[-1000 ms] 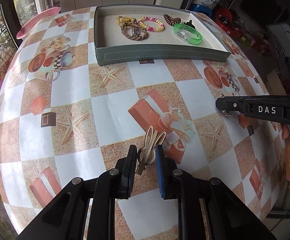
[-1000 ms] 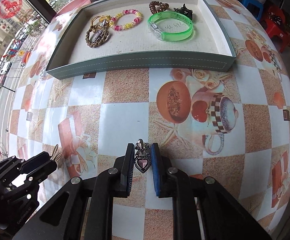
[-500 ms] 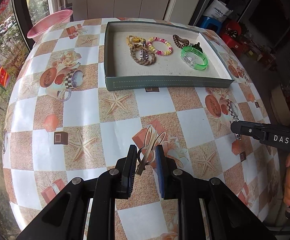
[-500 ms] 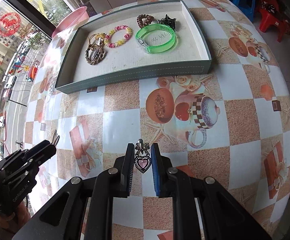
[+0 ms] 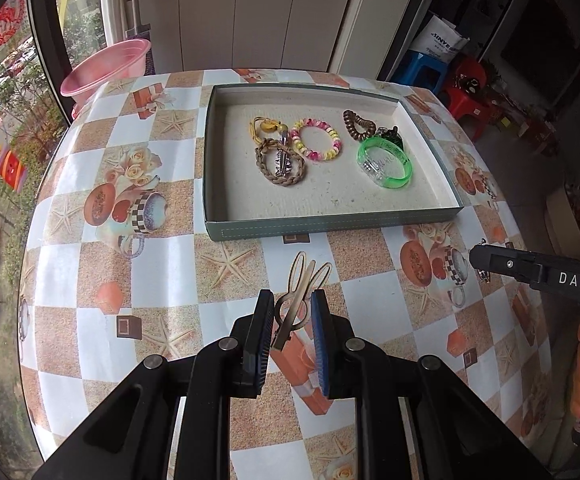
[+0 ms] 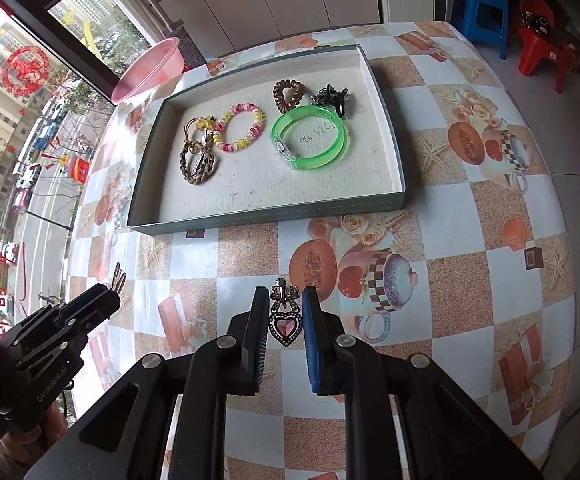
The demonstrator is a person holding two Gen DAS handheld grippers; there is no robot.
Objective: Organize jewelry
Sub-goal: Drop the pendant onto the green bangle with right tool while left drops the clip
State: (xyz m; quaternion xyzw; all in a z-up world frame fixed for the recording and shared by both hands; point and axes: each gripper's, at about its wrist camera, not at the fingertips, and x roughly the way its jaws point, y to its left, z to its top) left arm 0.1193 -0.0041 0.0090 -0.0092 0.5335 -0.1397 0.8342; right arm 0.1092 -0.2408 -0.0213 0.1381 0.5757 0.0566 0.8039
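While round table in checkered starfish-print cloth (image 5: 162, 248) bears grey rectangular tray (image 5: 330, 226) with bracelets, left gripper (image 5: 289, 312) clamps gold rabbit-ear hair clip (image 5: 300, 292) above table; right gripper (image 6: 285, 316) clamps dark bow-and-pink-heart brooch (image 6: 286, 316), both short of tray.

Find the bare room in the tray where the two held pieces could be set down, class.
The tray floor is bare along its near wall, in front of every piece, and in its left part beside the brown braid. The far right is crowded: green bangle, coil tie and black clip sit bunched together.
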